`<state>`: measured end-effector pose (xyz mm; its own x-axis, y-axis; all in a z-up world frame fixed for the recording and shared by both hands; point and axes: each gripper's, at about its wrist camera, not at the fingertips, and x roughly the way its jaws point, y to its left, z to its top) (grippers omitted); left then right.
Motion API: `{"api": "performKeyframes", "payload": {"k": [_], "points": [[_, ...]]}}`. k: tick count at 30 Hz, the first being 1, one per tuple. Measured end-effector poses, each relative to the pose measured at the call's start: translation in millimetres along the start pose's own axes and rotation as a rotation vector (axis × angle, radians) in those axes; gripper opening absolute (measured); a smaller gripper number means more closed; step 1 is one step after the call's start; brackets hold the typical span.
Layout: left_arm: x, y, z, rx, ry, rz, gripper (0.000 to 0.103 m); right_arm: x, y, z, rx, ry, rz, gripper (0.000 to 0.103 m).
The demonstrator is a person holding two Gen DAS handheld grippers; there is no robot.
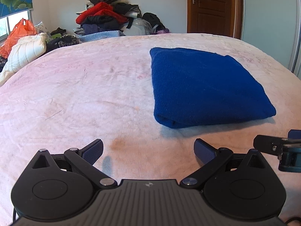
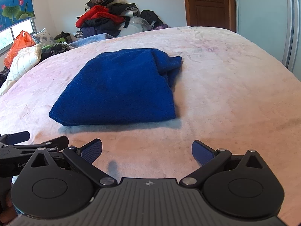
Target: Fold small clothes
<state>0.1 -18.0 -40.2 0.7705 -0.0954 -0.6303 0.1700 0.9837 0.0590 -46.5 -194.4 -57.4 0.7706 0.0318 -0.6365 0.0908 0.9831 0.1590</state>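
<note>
A dark blue knitted garment lies folded into a thick rectangle on the pink bedspread. In the right wrist view the blue garment shows a bunched, loose part at its far right corner. My left gripper is open and empty, low over the bed, short of the garment and to its left. My right gripper is open too, with nothing between its fingers, just in front of the garment's near edge. The two grippers sit side by side; the right gripper shows at the edge of the left view.
A heap of red, black and grey clothes is piled against the far wall. A white quilted pillow and an orange plastic bag lie at the bed's left. A brown door stands at the back right.
</note>
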Motion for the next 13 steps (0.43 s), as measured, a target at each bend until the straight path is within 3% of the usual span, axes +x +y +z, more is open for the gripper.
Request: {"api": "performKeyframes", "payload": {"k": [13], "points": [[-1.1,9.8,0.3,-0.033,-0.003,0.017,0.103,-2.5,7.8,-1.5,-0.047,0.006,0.005,0.103]]}}
